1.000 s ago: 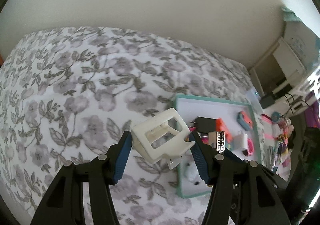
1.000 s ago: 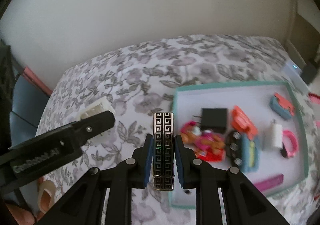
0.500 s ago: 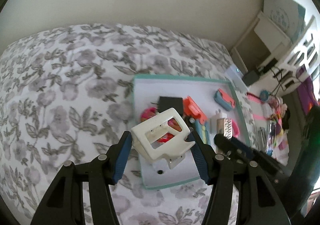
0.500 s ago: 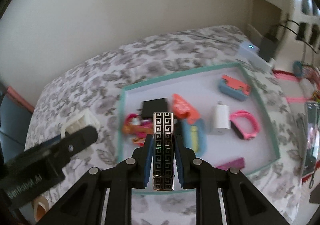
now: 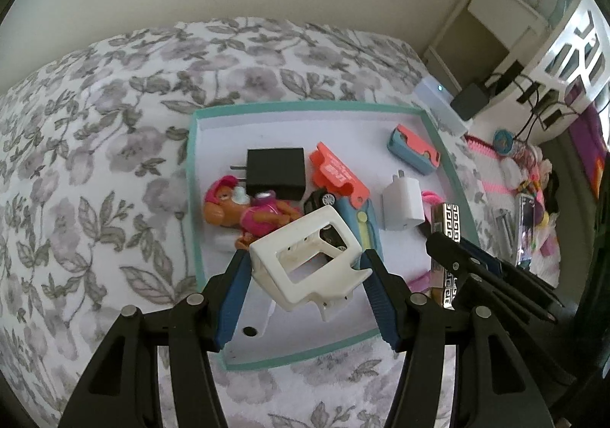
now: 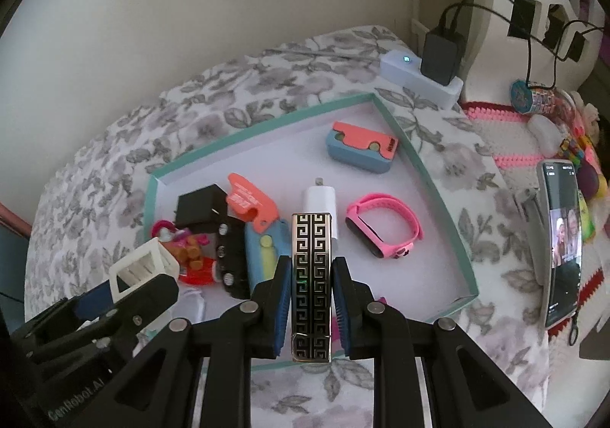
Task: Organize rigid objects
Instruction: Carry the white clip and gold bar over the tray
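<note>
My left gripper [image 5: 305, 268] is shut on a white plastic frame piece [image 5: 305, 264] and holds it above the near part of a teal-rimmed tray [image 5: 192, 169]. My right gripper [image 6: 310, 275] is shut on a black-and-silver patterned lighter [image 6: 310, 275], held above the tray's [image 6: 431, 184] near side. The lighter also shows in the left wrist view [image 5: 450, 218]. In the tray lie a black charger [image 5: 276, 174], a white charger [image 6: 320, 199], a pink watch band [image 6: 381, 226], orange-and-blue clips [image 6: 360, 148] and a doll [image 5: 236, 210].
The tray rests on a floral bedspread [image 5: 95, 161]. Right of the bed are a white power block with a plugged adapter [image 6: 419, 77], a phone with a lit screen [image 6: 564, 237] and several small toys [image 6: 579, 146]. A wall is behind.
Both grippers have moved right and over the tray, each still holding its object. The tray now sits under and ahead of both.
</note>
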`<state>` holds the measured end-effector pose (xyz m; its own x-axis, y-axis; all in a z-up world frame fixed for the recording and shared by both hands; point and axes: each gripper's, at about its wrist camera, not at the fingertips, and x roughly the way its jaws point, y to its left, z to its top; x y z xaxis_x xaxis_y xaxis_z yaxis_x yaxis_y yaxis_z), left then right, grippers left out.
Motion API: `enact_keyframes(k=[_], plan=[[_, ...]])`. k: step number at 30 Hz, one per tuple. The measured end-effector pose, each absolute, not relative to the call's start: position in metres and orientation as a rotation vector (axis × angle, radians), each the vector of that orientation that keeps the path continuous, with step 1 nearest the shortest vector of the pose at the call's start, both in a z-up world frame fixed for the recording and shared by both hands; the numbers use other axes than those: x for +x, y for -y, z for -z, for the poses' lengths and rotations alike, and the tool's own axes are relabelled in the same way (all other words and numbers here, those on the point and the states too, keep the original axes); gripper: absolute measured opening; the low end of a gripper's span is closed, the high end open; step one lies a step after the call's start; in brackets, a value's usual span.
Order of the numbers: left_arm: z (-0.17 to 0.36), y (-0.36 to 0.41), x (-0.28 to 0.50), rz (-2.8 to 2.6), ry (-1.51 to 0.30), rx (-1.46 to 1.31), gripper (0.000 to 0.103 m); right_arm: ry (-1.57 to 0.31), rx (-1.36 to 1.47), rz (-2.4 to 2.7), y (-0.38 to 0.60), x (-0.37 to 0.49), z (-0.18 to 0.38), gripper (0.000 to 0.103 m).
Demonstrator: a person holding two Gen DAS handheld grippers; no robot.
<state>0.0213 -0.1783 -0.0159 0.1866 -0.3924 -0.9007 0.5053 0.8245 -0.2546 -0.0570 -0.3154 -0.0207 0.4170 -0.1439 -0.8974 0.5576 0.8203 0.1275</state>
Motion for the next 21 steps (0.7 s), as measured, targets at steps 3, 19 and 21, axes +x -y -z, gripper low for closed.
enact_keyframes(k=[3,19,21], plan=[[0.023,0.186,0.020,0.631,-1.243,0.133,0.061,-1.079,0.447,0.459,0.319,-0.055,0.029,0.023],[0.036,0.195,0.017,0.609,-1.266,0.166,0.061,-1.126,0.450,0.460,0.327,-0.055,0.044,0.023],[0.037,0.193,0.017,0.609,-1.271,0.160,0.061,-1.127,0.449,0.458,0.327,-0.055,0.043,0.023]])
